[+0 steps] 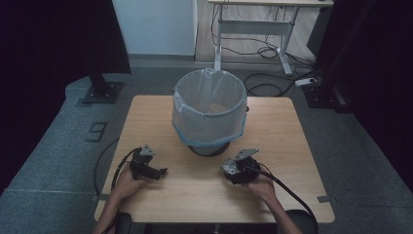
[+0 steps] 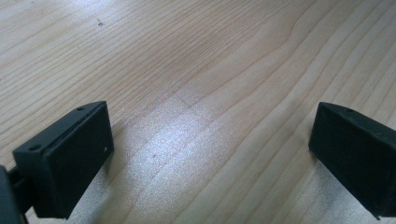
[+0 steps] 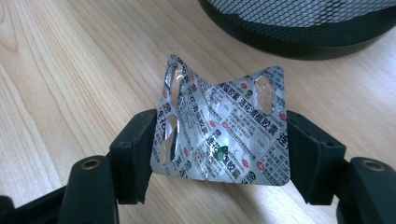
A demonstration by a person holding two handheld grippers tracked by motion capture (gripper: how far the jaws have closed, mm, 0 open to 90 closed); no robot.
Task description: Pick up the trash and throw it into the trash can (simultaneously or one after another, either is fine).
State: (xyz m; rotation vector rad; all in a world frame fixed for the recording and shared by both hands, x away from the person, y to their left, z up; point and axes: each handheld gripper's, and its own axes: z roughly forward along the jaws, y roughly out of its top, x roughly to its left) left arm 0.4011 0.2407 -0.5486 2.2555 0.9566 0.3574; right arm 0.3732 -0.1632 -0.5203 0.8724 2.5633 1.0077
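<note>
A crumpled silver blister pack, with red and black print and burst pockets, is bent between the two black jaws of my right gripper, which is shut on it just above the table. In the high view this gripper sits at the front right of the wooden table, with the foil pack at its tip. My left gripper rests at the front left. Its jaws stand wide open over bare wood with nothing between them.
A round mesh bin lined with a clear bag stands at the table's middle, just beyond both grippers; its dark base lies close ahead of the right gripper. A black stand and a desk with cables are on the floor behind.
</note>
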